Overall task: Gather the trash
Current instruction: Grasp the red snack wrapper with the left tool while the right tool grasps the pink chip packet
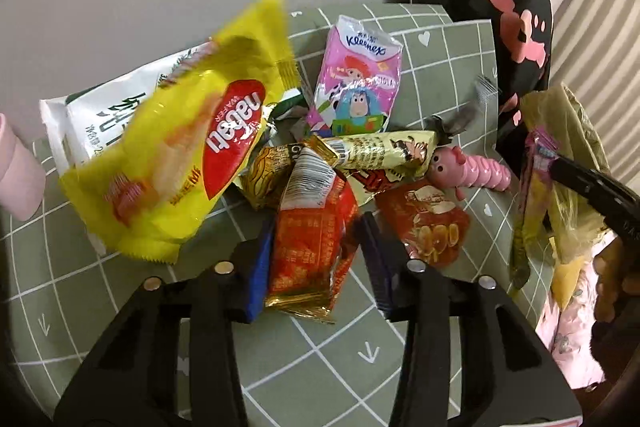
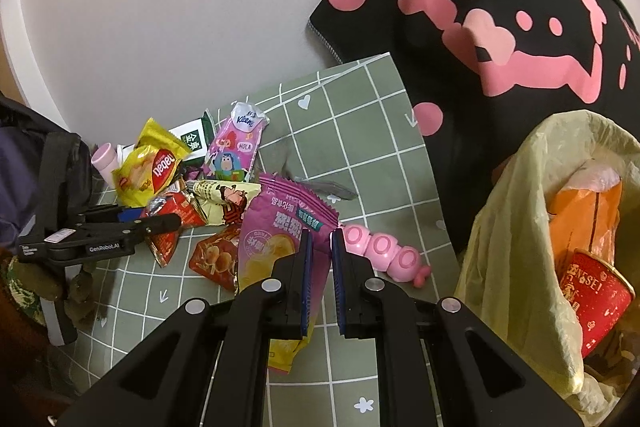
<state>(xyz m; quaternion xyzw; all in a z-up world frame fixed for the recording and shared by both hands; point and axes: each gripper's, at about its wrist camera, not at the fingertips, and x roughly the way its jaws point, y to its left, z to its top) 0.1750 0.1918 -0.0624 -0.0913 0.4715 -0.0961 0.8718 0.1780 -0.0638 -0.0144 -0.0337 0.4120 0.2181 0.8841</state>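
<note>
Your left claw point(image 1: 316, 247) is straddling a red-and-gold wrapper point(image 1: 310, 247), its long axis running from six toward twelve o'clock; whether the pads are pressing on it cannot be told. At ten o'clock a yellow "nabati WAFER" bag point(image 1: 176, 163) is lying, and at twelve a pink "Kleenex" pack point(image 1: 356, 75). Your right claw point(image 2: 320, 259) is gripping a purple snack bag point(image 2: 280, 231), hanging lengthwise; the yellow trash bag point(image 2: 508, 227) is gaping at three o'clock. The green checked cloth point(image 2: 360, 131) is lying bare toward twelve.
</note>
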